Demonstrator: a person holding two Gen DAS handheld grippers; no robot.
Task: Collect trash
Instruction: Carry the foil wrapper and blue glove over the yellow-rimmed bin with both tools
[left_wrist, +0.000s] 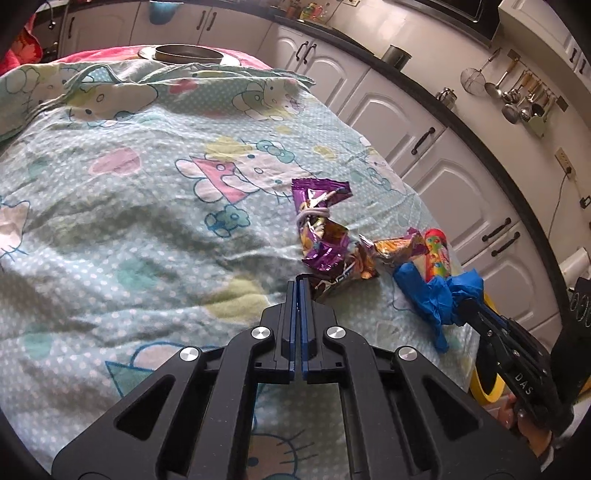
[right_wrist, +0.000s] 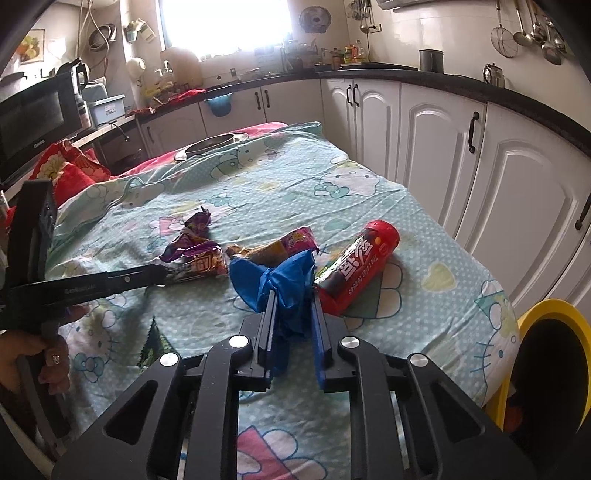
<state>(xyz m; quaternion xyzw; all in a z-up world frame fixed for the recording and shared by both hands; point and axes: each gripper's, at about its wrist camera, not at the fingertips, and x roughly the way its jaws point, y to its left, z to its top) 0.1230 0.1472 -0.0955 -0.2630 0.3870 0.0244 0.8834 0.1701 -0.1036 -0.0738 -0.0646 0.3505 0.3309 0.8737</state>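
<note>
Your left gripper (left_wrist: 298, 282) angled down at cartoon-print cloth (left_wrist: 147, 221), jaws pressed together, tips at near edge of purple wrapper (left_wrist: 325, 236); whether foil is caught between them, cannot tell. Your right gripper (right_wrist: 293, 295) angled down too, jaws narrow, clamped on crumpled blue glove (right_wrist: 280, 280). Glove lies between wrapper and red snack tube (right_wrist: 358, 266), tube just right of glove, touching it. Yellow bin (right_wrist: 546, 310) right of tube, off cloth edge.
</note>
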